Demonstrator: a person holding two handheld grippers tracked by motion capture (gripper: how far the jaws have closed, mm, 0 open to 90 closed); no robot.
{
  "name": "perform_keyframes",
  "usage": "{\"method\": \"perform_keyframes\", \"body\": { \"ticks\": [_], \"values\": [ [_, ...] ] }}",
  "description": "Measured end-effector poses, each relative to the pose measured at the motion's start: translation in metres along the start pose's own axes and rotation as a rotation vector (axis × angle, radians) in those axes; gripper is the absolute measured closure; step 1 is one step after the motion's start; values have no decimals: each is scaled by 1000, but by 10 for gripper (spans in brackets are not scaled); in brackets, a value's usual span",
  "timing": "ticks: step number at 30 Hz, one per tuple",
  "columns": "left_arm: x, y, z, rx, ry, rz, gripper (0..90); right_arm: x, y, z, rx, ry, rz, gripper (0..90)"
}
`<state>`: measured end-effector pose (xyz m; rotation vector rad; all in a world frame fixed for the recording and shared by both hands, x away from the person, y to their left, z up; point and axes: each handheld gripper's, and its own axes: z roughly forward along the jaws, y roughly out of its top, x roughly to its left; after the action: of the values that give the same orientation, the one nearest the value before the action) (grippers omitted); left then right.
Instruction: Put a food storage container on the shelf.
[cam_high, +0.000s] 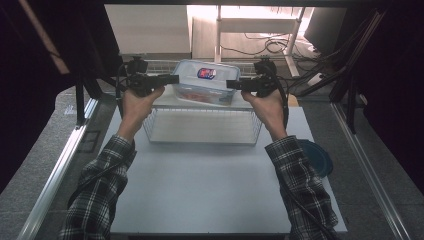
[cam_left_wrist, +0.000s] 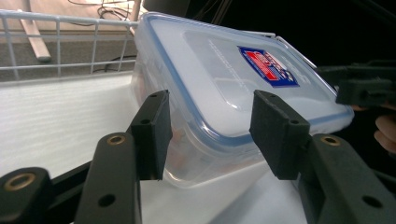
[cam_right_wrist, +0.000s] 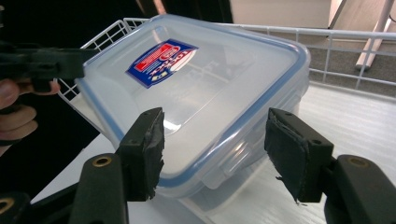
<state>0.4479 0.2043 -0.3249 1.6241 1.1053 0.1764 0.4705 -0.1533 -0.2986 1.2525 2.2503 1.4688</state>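
A clear lidded food box (cam_high: 206, 82) with a blue seal and a red-and-blue label sits tilted over the far edge of a white wire basket (cam_high: 202, 131) on the counter (cam_high: 210, 185). A gripper comes at each end of it. The left gripper (cam_high: 171, 79) reaches in from the left and the right gripper (cam_high: 233, 84) from the right.

In the left gripper view the jaws straddle the box's near corner, one above the lid and one beside the wall. Whether the pads press on it I cannot tell; they look parted. In the right gripper view the jaws likewise stand either side of a corner by a lid clip, with a gap showing on the right-hand pad, so they are not clamped.

The risks lie in that tilt. The box seems to rest on the basket rim, so a nudge from one side alone could slide it off or tip it. Smooth plastic and a corner hold give little purchase — if one pair closes before the other, the box may twist. A jaw catching the clip could pop the lid.
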Motion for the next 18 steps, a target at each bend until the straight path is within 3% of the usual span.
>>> {"method": "perform_keyframes", "body": {
  "ticks": [7, 14, 18],
  "values": [
    [-8, -8, -13, -3, 6, 17, 508, 6, 5, 5, 4, -18, -47, 412],
    [-8, -12, -16, -20, 9, 15, 509, 5, 6, 7, 5, -9, -51, 412],
    [-10, -10, -17, -17, 13, 71, 478, 6, 6, 6, 0, -11, -59, 405]
  ]
}}
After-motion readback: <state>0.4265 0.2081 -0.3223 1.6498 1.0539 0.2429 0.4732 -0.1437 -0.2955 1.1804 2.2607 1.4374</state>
